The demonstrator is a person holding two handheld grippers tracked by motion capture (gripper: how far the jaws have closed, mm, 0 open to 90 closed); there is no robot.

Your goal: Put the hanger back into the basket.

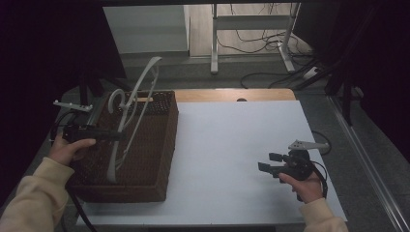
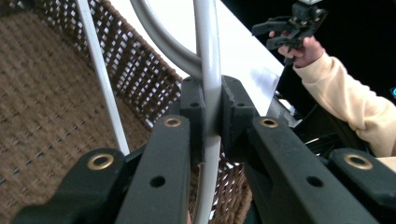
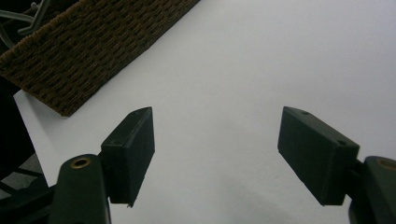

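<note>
Gripping a pale grey plastic hanger (image 1: 133, 104) in my left hand-held gripper (image 1: 122, 136), I have it lifted above the brown woven basket (image 1: 159, 159), tilted, its hook up near the basket's far end and its lower tip down inside the basket; in the left gripper view the black jaws are closed tight on one of the hanger's smooth round bars (image 2: 208, 93), with a second thin bar (image 2: 100, 79) running beside the jaws over the basket's coarse weave; the basket sits at the left edge of the white desk (image 1: 232, 145), long and rectangular, with openwork walls; to the right of the basket the desk's surface is bare and flat out to its right edge; my left hand (image 1: 67, 150) holds its handle level, just left of the basket, sleeve cream-coloured; my right hand-held gripper (image 1: 270, 162) hovers well right of the basket, close to the desk's right edge, pointing back toward the basket; its jaws stand wide apart and hold nothing, the two blocky black pads (image 3: 317, 154) framing plain white desk.
</note>
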